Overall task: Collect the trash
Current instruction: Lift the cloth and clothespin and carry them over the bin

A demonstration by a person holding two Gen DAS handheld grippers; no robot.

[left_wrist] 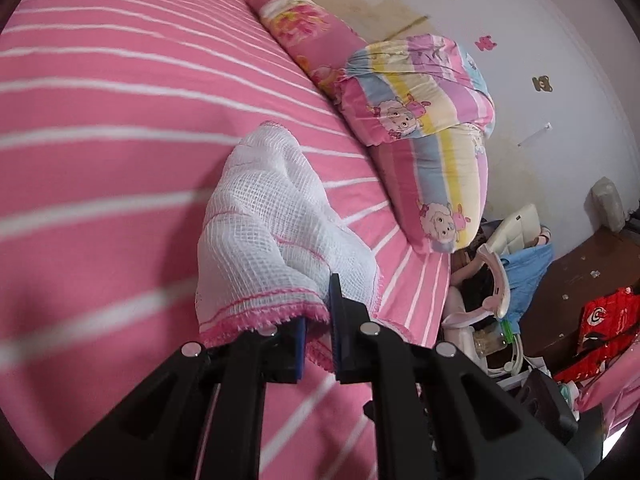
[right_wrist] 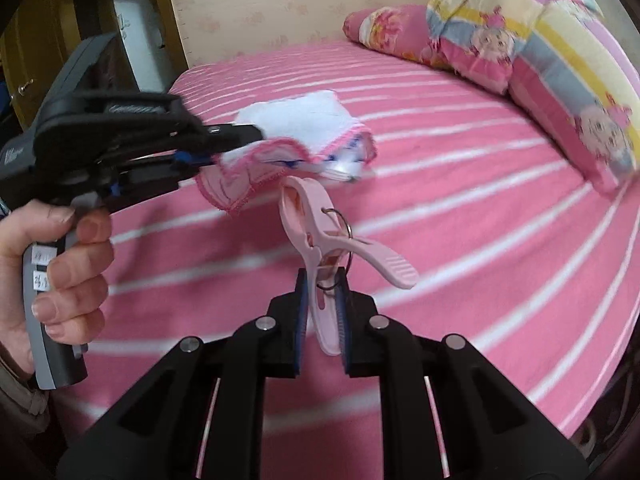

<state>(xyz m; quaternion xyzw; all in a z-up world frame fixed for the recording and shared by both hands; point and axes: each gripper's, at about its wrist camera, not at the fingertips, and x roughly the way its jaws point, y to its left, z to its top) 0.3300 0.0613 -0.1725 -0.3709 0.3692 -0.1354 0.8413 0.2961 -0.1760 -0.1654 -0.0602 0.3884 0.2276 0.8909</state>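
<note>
My left gripper (left_wrist: 318,312) is shut on a white gauze cloth with a pink crocheted edge (left_wrist: 272,224) and holds it above the pink striped bed (left_wrist: 100,120). The same gripper (right_wrist: 240,140) and cloth (right_wrist: 304,128) show in the right wrist view at left centre, held by a hand. My right gripper (right_wrist: 323,300) is shut on one handle of a large pink clothes peg (right_wrist: 316,228). The peg's closed tip points up, just below the hanging cloth.
Pink floral pillow (left_wrist: 304,28) and a folded striped cartoon quilt (left_wrist: 436,128) lie at the bed's head. Beside the bed are cluttered items: a blue cloth (left_wrist: 528,272), red bags (left_wrist: 608,328), a brown cabinet top (left_wrist: 580,264). A doorway and wooden wardrobe (right_wrist: 36,40) stand at far left.
</note>
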